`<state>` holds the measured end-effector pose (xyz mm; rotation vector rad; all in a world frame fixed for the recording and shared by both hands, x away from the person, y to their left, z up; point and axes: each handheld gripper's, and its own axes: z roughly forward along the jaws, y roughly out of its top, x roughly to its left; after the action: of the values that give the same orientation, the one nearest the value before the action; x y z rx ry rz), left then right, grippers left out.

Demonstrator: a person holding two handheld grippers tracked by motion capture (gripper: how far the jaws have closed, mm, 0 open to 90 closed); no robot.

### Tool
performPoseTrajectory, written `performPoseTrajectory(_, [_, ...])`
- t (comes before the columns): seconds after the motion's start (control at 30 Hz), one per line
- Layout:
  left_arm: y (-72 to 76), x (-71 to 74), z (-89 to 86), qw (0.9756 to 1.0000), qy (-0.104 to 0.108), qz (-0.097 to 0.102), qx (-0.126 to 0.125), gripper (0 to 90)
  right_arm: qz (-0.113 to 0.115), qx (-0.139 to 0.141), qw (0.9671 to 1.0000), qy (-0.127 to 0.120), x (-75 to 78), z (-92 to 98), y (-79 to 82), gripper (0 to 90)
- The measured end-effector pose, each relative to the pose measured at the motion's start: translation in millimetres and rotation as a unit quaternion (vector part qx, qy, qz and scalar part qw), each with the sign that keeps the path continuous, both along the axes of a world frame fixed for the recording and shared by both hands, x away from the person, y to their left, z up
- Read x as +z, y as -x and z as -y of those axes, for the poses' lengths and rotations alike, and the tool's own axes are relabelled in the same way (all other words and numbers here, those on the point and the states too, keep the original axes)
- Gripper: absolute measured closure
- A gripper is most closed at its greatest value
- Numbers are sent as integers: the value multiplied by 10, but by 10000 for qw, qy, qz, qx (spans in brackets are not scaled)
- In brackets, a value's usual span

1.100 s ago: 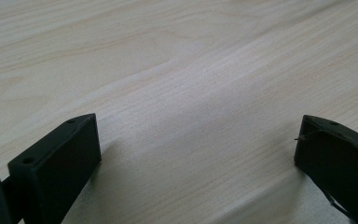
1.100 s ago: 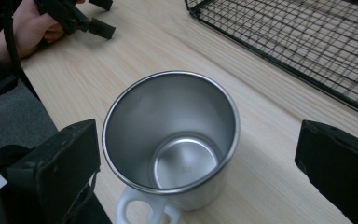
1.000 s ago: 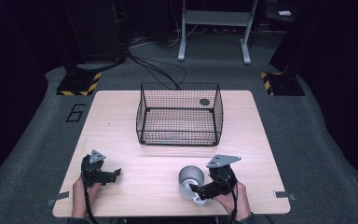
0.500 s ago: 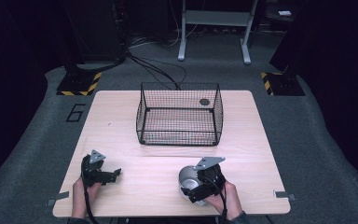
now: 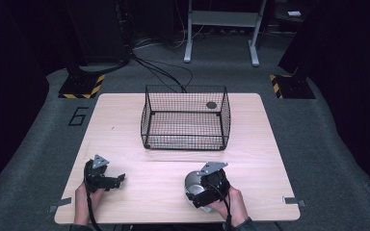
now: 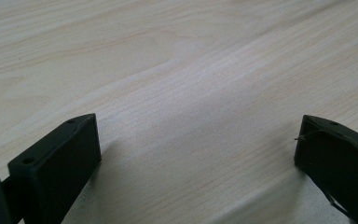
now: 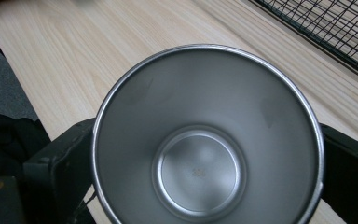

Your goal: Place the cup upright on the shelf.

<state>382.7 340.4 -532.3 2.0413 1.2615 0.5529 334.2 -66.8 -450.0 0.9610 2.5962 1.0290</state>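
A steel cup [image 5: 191,183] stands on the wooden table [image 5: 270,144] near its front edge, right of centre. My right gripper [image 5: 206,188] reaches over it from the right. In the right gripper view I look straight down into the cup [image 7: 205,140], and my right gripper [image 7: 207,144] is open wide with one black jaw on each side of it. The rim hides whether the jaws touch the cup's wall. At the front left my left gripper [image 5: 118,179] rests low over the table. It is open [image 6: 198,135], with only bare wood between its jaws.
A black wire basket [image 5: 185,132] stands at the middle of the table, beyond both grippers, with a small dark disc [image 5: 211,105] at its back right. Its mesh [image 7: 335,28] lies close to the cup's upper right.
My right gripper has moved left from beside the cup to over it, so its jaws now stand on either side of the cup. The left gripper has not moved.
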Motion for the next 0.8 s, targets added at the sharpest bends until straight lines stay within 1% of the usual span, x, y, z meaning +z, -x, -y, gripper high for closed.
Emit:
performPoseTrajectory(0.13, [0,0,0,10000,-2,0,-1,3,128,-30,9999,35,2,-12,17,48])
performPoseTrajectory(0.27, [0,0,0,10000,-2,-1,0,3,182,-75,9998,37,4,-24,24,52])
performPoseTrajectory(0.43, [0,0,0,10000,1,0,1,3,242,-52,9997,45,9,-8,19,54])
performPoseTrajectory(0.47, [0,0,0,10000,0,0,2,3,279,-38,9996,26,16,3,14,54])
performPoseTrajectory(0.5, [0,0,0,10000,-1,-1,1,3,249,-92,9996,-31,27,5,23,54])
performPoseTrajectory(0.53, [0,0,0,10000,0,-1,1,3,307,-68,9995,-55,44,18,16,54])
performPoseTrajectory(0.57, [0,0,0,10000,-1,-1,0,3,284,-98,9995,-61,61,21,15,54])
performPoseTrajectory(0.63, [0,0,0,10000,1,0,1,3,348,-97,9993,-71,84,32,0,54])
performPoseTrajectory(0.67, [0,0,0,10000,-1,0,0,3,314,-109,9994,-68,97,38,-2,54])
performPoseTrajectory(0.7, [0,0,0,10000,-1,-1,-1,3,337,-134,9993,-79,107,40,-12,54])
performPoseTrajectory(0.73, [0,0,0,10000,-2,-1,-1,3,353,-105,9993,-66,117,49,-26,54])
performPoseTrajectory(0.77, [0,0,0,10000,0,0,-1,3,321,-136,9994,-72,128,53,-33,54])
performPoseTrajectory(0.8, [0,0,0,10000,-1,0,-2,3,352,-114,9993,-70,134,58,-46,54])
